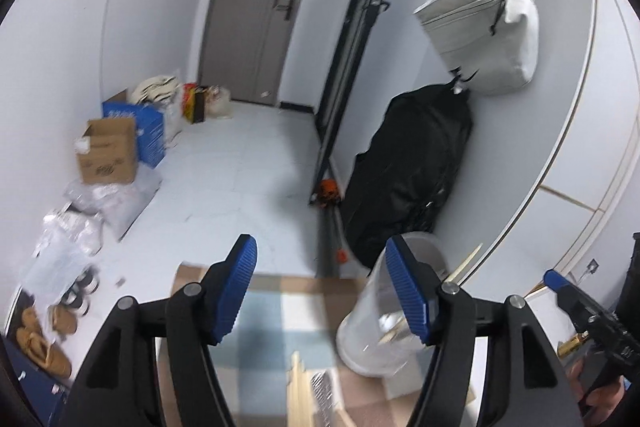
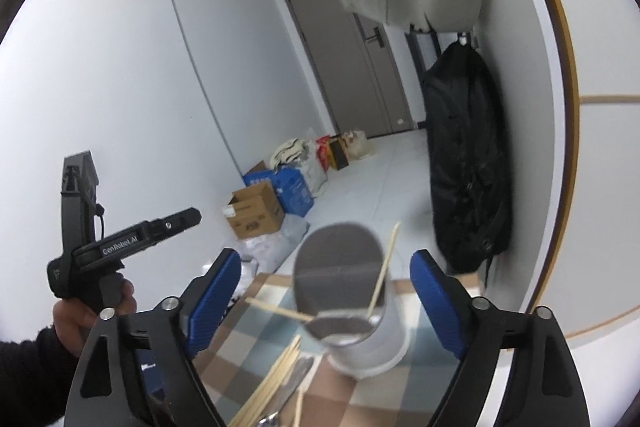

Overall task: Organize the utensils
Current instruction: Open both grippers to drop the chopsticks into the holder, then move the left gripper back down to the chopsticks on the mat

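Note:
A clear plastic cup (image 2: pixel 348 331) stands upright on a checkered mat (image 2: pixel 248 343), with one wooden chopstick (image 2: pixel 385 267) leaning inside it. Another chopstick (image 2: pixel 280 311) slants just left of the cup. Loose chopsticks (image 2: pixel 276 379) and a metal utensil (image 2: pixel 290 387) lie on the mat in front. My right gripper (image 2: pixel 325 261) is open, with the cup beyond its fingers and nothing between them. My left gripper (image 1: pixel 320 247) is open and empty. The cup (image 1: pixel 372 331) shows partly behind its right finger. Chopsticks (image 1: pixel 298 387) and a metal utensil (image 1: pixel 322 395) lie below.
A black bag (image 1: pixel 412 171) and a grey bag (image 1: pixel 484 27) hang on the right wall. Cardboard boxes (image 1: pixel 106 151), plastic bags and shoes (image 1: pixel 44 339) line the left wall. A grey door (image 1: pixel 256 11) is at the far end. A hand (image 2: pixel 90 319) holds the left gripper.

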